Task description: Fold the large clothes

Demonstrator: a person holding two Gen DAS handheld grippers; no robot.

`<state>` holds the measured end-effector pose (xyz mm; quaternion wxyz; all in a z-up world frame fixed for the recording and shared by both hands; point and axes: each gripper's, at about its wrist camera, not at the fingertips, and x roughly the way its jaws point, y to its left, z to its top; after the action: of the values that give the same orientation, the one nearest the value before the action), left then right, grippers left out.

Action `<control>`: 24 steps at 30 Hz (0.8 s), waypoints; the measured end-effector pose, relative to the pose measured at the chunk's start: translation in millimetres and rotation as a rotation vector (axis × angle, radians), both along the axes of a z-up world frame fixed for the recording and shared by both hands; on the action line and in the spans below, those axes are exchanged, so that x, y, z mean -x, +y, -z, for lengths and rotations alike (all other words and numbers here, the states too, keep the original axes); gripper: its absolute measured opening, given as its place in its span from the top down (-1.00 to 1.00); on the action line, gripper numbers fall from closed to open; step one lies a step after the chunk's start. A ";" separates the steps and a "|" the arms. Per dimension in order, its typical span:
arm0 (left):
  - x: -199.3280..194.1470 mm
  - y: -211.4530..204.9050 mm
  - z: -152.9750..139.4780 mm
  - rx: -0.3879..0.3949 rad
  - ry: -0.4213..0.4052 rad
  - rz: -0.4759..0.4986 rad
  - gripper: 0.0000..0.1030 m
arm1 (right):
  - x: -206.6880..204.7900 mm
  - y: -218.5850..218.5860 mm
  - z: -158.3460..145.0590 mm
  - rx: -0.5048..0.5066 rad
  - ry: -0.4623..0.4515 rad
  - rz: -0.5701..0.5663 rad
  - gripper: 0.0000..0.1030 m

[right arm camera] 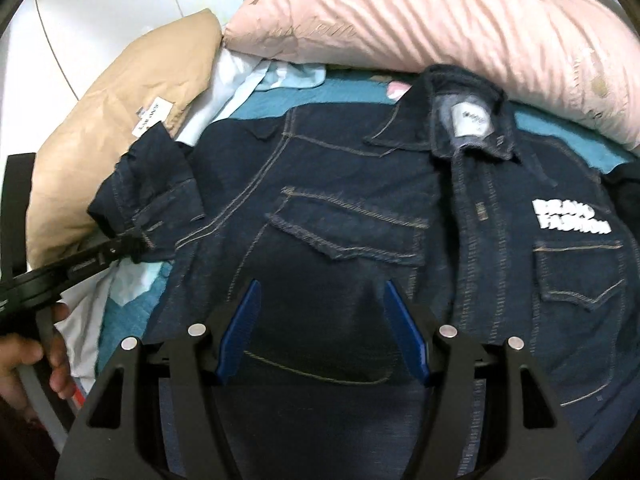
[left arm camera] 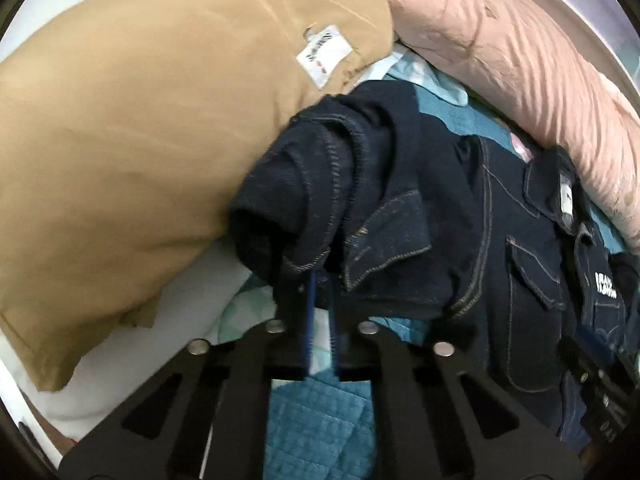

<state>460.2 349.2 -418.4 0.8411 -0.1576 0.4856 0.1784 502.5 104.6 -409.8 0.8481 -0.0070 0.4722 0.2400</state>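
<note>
The jacket [right arm camera: 360, 216] lies front-up on the bed [right arm camera: 260, 108], collar toward the pink pillow [right arm camera: 440, 20]. One sleeve [left arm camera: 304, 184] is bunched ahead of the left gripper [left arm camera: 310, 280], beside the tan pillow [left arm camera: 140, 120].

Left gripper: fingers together, clamped on the sleeve cuff. The cuff hangs from the tips; the bulk of the sleeve sits just beyond them.

Right gripper [right arm camera: 322, 312]: fingers apart, nothing between them. They stand over the lower front panel, with the chest pocket [right arm camera: 348, 224] just beyond the tips.

Likely faults from here:

1. Cuff slip. The grip appears to hold only a thin edge of cloth. Denim is heavy, so a fast pull across the body could drag the cuff out of the fingers.
2. Body shift. The right fingers do not pin the panel. If the sleeve is pulled, the whole jacket may slide on the bed and the fold line would go askew.
3. Bunched fold. The sleeve is rolled on itself and, laid over unspread, would make a thick, uneven fold.
4. Snagging. The tan pillow touches the sleeve and may drag against it.
</note>
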 end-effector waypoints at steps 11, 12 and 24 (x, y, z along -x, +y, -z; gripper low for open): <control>6.2 3.3 -4.4 -0.050 -0.016 -0.023 -0.37 | 2.5 13.4 7.8 -0.017 0.025 -0.025 -0.19; 6.6 5.7 -3.6 -0.061 -0.005 -0.040 -0.36 | 2.6 13.7 7.9 -0.014 0.024 -0.025 -0.19; -14.4 17.4 12.8 0.017 0.007 -0.021 0.60 | 1.7 16.4 13.0 -0.025 0.022 -0.025 -0.19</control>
<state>474.6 366.5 -431.3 0.8362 -0.1695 0.4882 0.1836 500.7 121.0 -422.8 0.8398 0.0003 0.4784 0.2565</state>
